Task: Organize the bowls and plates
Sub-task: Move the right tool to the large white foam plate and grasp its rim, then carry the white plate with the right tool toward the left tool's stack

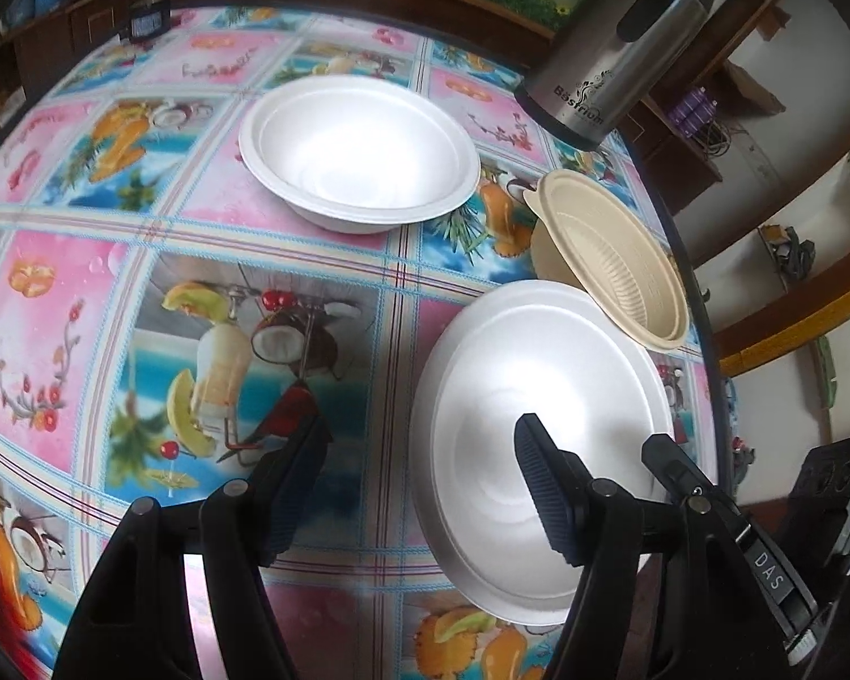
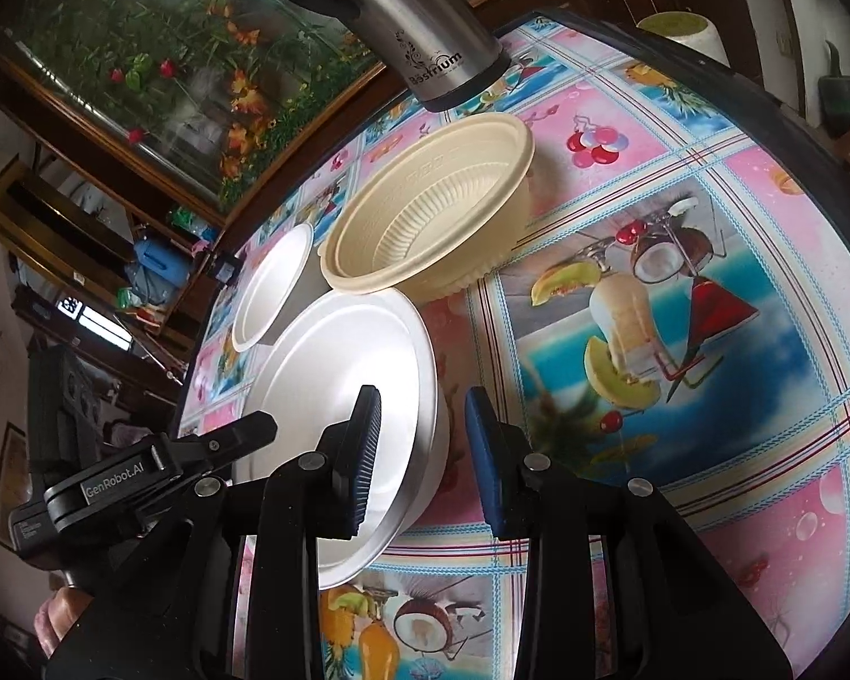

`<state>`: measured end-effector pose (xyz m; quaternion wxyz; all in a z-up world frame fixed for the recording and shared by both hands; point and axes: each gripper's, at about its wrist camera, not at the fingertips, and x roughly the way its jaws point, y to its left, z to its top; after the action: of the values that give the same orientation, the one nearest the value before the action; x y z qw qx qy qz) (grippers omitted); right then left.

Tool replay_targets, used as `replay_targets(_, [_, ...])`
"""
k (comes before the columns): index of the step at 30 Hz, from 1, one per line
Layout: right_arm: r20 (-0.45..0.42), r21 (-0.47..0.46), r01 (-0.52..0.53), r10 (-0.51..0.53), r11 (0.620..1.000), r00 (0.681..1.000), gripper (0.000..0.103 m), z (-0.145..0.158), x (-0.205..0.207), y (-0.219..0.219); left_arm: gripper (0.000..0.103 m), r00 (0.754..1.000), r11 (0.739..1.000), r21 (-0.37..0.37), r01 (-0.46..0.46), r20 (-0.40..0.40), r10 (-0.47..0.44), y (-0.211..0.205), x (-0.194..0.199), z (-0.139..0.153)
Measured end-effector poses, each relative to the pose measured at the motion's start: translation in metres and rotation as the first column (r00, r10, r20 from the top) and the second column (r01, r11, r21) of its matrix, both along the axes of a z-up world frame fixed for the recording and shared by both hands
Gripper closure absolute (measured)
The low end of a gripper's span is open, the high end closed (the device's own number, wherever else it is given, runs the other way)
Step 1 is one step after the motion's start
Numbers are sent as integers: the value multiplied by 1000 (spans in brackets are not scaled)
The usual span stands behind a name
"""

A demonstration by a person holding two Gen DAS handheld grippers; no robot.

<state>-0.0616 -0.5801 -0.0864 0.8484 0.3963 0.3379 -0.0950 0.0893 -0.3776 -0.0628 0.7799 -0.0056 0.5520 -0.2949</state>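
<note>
Nearest you, the right gripper point(image 2: 419, 453) straddles the right rim of the white plate point(image 2: 334, 396), jaws apart, not pinching. Your left gripper point(image 1: 419, 487) hangs released over its left edge. The beige bowl point(image 2: 425, 198) and white bowl point(image 1: 357, 153) wait farther off.

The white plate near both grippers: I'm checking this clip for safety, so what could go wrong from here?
1. The white plate looks light; the right gripper straddles its rim with jaws apart, so a skewed pinch may tip it.
2. The beige bowl sits right behind the plate, so a push could shove it toward the steel flask.
3. The left gripper crowds the same plate and could bump the right gripper.
</note>
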Motion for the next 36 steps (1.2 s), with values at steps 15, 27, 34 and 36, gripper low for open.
replay_targets(15, [-23,-86,1,-3,996,1000,94,1,3,6,92,998,998,24,54,41,-55,-9,-5,-7])
replay_targets(27, [-5,-12,-86,86,996,996,95,-8,10,13,94,997,999,4,50,55,-50,16,-14,-5])
replay_targets(34, [-5,20,-148,148,989,989,95,-12,20,33,94,999,1000,-5,15,37,-14,45,-17,-8])
replay_targets(36, [-5,8,-154,154,988,988,95,-11,21,41,94,999,1000,0,5,41,-5,53,-19,-9])
